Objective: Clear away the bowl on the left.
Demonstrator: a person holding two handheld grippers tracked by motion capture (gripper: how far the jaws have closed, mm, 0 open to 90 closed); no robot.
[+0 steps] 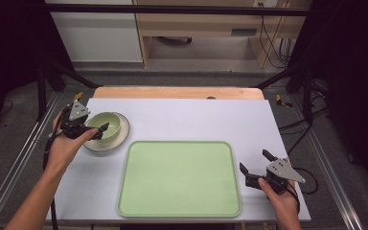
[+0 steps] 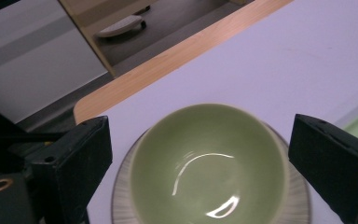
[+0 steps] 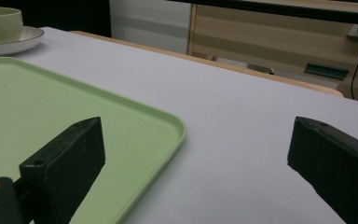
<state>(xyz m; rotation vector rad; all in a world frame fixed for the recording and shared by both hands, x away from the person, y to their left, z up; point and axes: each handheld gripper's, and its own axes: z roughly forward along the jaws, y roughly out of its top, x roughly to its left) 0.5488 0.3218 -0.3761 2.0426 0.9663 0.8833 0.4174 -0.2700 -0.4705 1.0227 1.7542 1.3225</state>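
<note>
Two tongs stood wide: the left tongs (image 1: 95, 129) hung over the green bowl (image 1: 103, 124), jaws either side of its rim; the right tongs (image 1: 256, 167) waited empty beside the green tray (image 1: 179, 178). Closing squarely on the rim would probably hold best. The bowl, glossy and empty, sat on a ribbed saucer (image 1: 120, 136) at the bench's (image 1: 196, 120) far left.
</note>
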